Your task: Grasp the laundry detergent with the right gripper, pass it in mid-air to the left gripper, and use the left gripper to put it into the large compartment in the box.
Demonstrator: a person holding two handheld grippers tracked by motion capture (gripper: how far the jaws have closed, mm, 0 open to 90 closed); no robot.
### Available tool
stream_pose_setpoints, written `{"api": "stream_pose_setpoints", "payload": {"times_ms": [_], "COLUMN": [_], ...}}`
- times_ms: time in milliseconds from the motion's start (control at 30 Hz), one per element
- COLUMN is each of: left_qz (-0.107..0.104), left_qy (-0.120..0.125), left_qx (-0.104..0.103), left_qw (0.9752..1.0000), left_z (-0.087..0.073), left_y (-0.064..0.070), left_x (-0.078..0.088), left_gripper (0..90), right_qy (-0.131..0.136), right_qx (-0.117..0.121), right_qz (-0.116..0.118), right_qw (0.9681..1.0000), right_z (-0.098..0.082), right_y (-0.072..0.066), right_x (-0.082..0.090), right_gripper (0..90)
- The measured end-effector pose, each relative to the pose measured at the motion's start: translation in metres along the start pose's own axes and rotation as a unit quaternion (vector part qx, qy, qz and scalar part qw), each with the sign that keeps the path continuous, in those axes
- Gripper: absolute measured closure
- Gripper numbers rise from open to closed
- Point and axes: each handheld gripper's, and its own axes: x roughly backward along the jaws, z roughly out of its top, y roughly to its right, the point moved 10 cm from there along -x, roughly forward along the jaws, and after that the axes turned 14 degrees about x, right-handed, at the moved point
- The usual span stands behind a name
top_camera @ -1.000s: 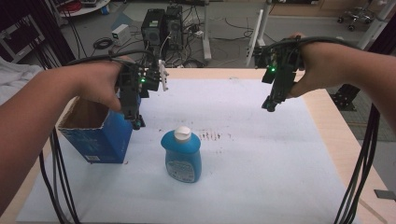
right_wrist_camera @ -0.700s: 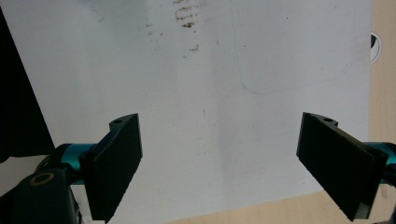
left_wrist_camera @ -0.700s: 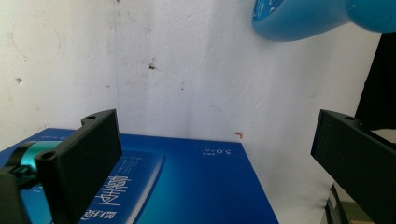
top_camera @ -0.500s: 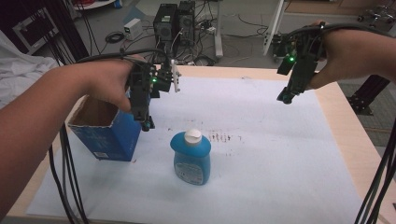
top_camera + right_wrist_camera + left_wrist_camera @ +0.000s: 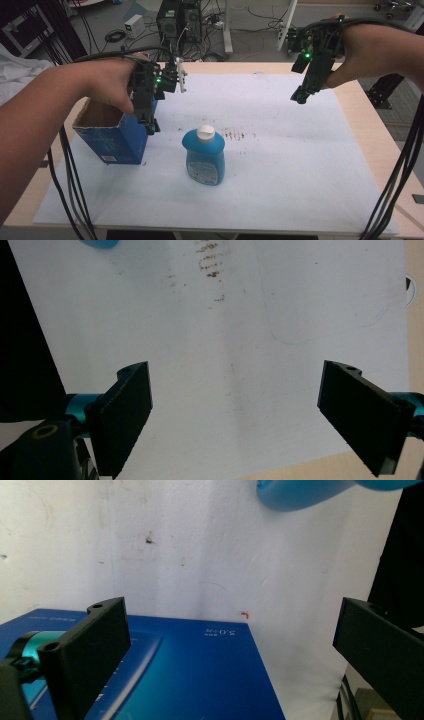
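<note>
The open blue box (image 5: 112, 137) stands at about nine o'clock on the white-covered surface (image 5: 300, 165), and the left tool (image 5: 152, 127) hangs at its right wall, jaws wide with nothing between them. Seen from the left gripper view, one jaw sits over the box's blue face (image 5: 190, 675); a careless descent could knock the light carton over or crush its rim. The blue bottle (image 5: 204, 156) stands upright at centre, just right of the box, so a sideways swing might topple it. At two o'clock the right tool (image 5: 299, 96) hovers over bare cover, jaws spread, empty
</note>
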Motion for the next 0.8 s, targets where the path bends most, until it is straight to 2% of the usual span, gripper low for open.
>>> {"api": "stream_pose_setpoints", "payload": {"times_ms": [100, 133, 167, 267, 300, 533, 567, 600, 633, 800], "left_qz": [-0.002, -0.002, -0.007, -0.008, -0.005, -0.003, -0.004, -0.004, -0.004, -0.004], "left_qy": [-0.007, -0.007, -0.015, -0.024, -0.022, 0.008, 0.014, 0.014, 0.017, 0.013], "left_qx": [-0.003, -0.003, 0.0, -0.001, -0.003, -0.003, -0.001, -0.001, -0.003, -0.01], "left_qw": [1.0, 1.0, 0.9999, 0.9997, 0.9997, 1.0, 0.9999, 0.9999, 0.9998, 0.9999], "left_z": [-0.001, -0.001, -0.003, -0.005, -0.005, -0.004, -0.005, -0.005, -0.005, -0.006], "left_y": [0.008, 0.008, 0.011, 0.013, 0.012, 0.01, 0.009, 0.009, 0.009, 0.011], "left_x": [-0.007, -0.007, -0.011, -0.013, -0.012, -0.003, -0.001, -0.001, 0.0, -0.001], "left_gripper": [1.7, 1.7, 1.7, 1.7, 1.7, 1.7, 1.7, 1.7, 1.7, 1.7], "right_qy": [0.004, 0.004, 0.002, 0.006, 0.008, 0.026, 0.04, 0.04, 0.057, 0.081], "right_qx": [0.0, 0.0, 0.003, 0.007, 0.005, 0.02, 0.024, 0.024, 0.023, 0.021], "right_qz": [0.0, 0.0, -0.002, -0.004, -0.005, 0.001, 0.005, 0.005, 0.011, 0.018], "right_qw": [1.0, 1.0, 1.0, 1.0, 0.9999, 0.9995, 0.9989, 0.9989, 0.9981, 0.9963], "right_z": [-0.001, -0.001, -0.001, 0.0, 0.001, 0.01, 0.015, 0.015, 0.02, 0.026], "right_y": [-0.013, -0.013, -0.02, -0.027, -0.035, -0.049, -0.054, -0.054, -0.059, -0.069], "right_x": [-0.003, -0.003, -0.004, -0.004, -0.003, -0.007, -0.007, -0.007, -0.008, -0.016], "right_gripper": [13.6, 13.6, 13.6, 13.6, 13.6, 13.6, 13.6, 13.6, 13.6, 13.6]}}
